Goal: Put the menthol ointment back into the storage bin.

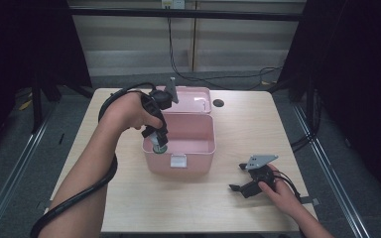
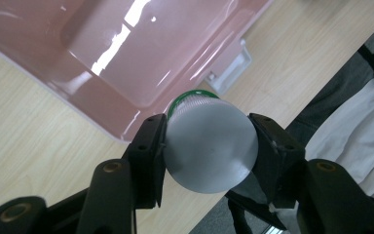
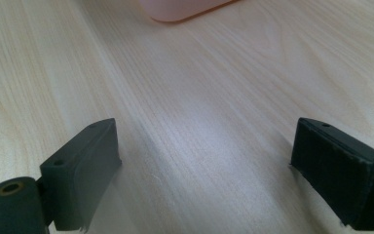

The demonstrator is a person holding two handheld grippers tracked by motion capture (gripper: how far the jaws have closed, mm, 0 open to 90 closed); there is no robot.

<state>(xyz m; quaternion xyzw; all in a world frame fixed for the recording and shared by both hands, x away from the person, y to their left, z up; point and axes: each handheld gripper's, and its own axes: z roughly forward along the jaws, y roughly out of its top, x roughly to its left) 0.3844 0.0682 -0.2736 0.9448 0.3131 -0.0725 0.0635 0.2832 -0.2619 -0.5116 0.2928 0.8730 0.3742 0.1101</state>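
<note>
A pink box (image 1: 198,145) with its lid swung back stands in the middle of the table. My left gripper (image 1: 158,138) hangs over the box's front left corner, shut on a small bottle (image 2: 209,145) with a white cap and a green band. In the left gripper view the bottle sits above the box's rim (image 2: 126,122), its cap facing the camera between both jaws. My right gripper (image 1: 243,179) rests open on the table at the right front, nothing between its fingers (image 3: 85,170). In the right gripper view, a corner of the pink box (image 3: 175,9) lies far ahead.
The box's white latch (image 1: 178,160) faces the front edge. A dark round hole (image 1: 218,103) marks the table's back right. Black cables trail from both grippers. The wooden table (image 1: 129,203) has open surface at the front and left. Dark curtains flank the sides.
</note>
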